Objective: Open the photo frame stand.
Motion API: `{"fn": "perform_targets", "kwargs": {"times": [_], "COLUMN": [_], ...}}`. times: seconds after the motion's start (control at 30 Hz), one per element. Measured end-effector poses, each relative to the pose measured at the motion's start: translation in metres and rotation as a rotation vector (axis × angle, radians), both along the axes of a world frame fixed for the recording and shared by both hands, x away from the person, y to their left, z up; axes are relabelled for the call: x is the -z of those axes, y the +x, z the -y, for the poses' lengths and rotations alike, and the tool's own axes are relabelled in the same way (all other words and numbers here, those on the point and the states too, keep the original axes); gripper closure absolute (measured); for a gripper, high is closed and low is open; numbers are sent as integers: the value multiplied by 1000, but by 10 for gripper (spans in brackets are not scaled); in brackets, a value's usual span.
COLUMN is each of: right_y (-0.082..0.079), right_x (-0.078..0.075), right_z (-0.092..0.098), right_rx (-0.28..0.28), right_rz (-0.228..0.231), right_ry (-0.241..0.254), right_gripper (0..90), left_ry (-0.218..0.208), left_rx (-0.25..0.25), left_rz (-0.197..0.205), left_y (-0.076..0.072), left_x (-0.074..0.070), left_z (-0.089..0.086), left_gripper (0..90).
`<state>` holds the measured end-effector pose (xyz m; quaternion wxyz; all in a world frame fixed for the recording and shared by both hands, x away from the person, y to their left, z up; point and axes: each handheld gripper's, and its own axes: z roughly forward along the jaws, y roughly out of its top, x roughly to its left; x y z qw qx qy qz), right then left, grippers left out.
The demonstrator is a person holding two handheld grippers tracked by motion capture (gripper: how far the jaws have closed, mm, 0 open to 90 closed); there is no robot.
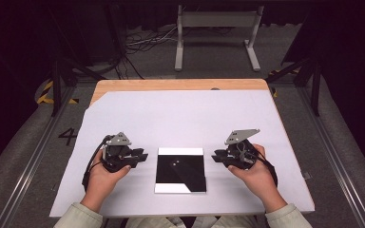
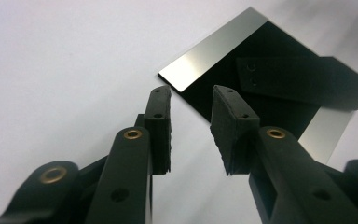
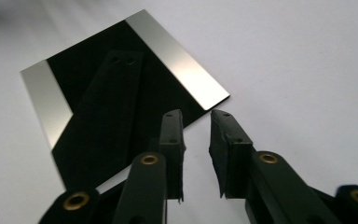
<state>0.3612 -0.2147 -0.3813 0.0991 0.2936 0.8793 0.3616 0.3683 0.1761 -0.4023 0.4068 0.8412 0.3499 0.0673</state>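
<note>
Hands flank the mirror plate on the desk: you hold the left gripper just beside its left edge and the right gripper just beside its right edge, both levelled inward at it, wrists low over the white sheet. Each pair of fingers stands spread with nothing between them. The plate lies flat on the sheet between both grippers, untouched, reflecting dark shapes.
</note>
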Motion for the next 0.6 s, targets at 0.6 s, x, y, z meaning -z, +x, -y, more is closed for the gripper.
{"fn": "perform_targets", "kwargs": {"times": [0.6], "right_y": [-38], "right_x": [8], "right_z": [2], "right_rx": [-54], "right_rz": [-54], "right_ry": [-22], "right_gripper": [666], "left_ry": [-38], "left_rx": [15], "left_rz": [13], "left_y": [-3], "left_x": [-3], "left_z": [-5], "left_gripper": [637]}}
